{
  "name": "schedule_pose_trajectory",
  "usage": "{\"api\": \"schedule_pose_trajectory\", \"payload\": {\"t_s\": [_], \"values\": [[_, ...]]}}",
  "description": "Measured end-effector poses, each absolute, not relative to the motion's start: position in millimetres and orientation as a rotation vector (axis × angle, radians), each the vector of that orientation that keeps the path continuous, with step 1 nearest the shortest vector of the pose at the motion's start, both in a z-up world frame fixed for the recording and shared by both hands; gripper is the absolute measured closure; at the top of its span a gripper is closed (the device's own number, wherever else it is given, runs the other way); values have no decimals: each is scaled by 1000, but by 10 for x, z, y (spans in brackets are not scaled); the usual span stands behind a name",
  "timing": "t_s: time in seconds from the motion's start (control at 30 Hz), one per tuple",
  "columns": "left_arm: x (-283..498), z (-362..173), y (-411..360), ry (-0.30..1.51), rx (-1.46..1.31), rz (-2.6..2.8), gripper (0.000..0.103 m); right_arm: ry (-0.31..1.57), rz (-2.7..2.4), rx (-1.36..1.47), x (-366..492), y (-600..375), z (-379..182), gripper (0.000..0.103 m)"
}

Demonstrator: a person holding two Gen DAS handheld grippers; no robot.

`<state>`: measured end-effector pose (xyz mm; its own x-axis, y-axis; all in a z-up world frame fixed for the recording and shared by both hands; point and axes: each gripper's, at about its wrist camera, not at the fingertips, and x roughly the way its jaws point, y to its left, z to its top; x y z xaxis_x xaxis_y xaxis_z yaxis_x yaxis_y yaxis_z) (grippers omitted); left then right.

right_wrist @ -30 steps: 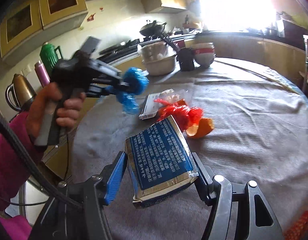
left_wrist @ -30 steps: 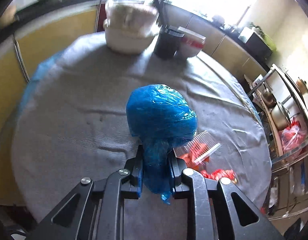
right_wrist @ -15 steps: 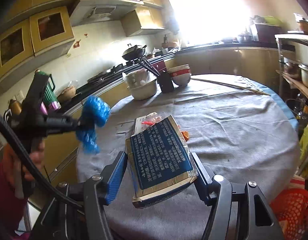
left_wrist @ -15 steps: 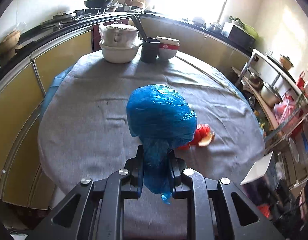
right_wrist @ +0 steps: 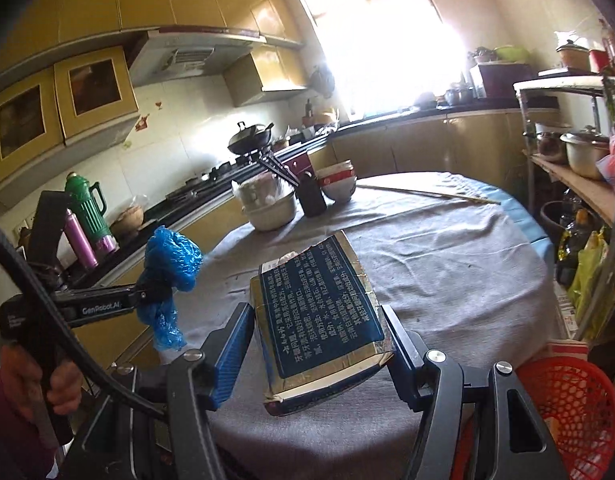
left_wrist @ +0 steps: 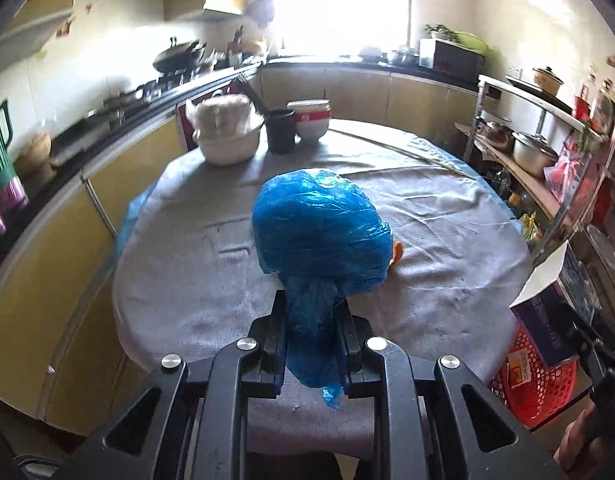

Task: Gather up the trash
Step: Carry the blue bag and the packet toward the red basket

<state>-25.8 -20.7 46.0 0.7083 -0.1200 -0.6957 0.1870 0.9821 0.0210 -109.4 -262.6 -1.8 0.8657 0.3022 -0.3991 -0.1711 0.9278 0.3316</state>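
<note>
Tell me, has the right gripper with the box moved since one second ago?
Yes. The right gripper drew back from the table, toward the red basket.

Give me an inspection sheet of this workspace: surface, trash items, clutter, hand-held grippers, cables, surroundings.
Surface: round table under a grey cloth.
Job's things: blue plastic bag and blue carton both held off the table; orange peel on the cloth, mostly hidden behind the bag; red basket beside the table edge.
Clutter: covered basin, black cup and stacked bowls at the far edge.
Grippers: left hand-held gripper shut on the bag's neck; right hand-held gripper shut on the carton.
Cables: black cable running past the left gripper.
Surroundings: stove with wok, thermos, pot shelf.
</note>
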Motion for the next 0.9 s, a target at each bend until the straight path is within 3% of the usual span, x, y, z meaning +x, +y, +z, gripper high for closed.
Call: {"api": "schedule_pose_trajectory", "payload": {"t_s": [0.9], "values": [[-717, 549, -1179, 697, 275, -251, 81, 375, 165, 367, -1718, -3292, 66, 37]]}}
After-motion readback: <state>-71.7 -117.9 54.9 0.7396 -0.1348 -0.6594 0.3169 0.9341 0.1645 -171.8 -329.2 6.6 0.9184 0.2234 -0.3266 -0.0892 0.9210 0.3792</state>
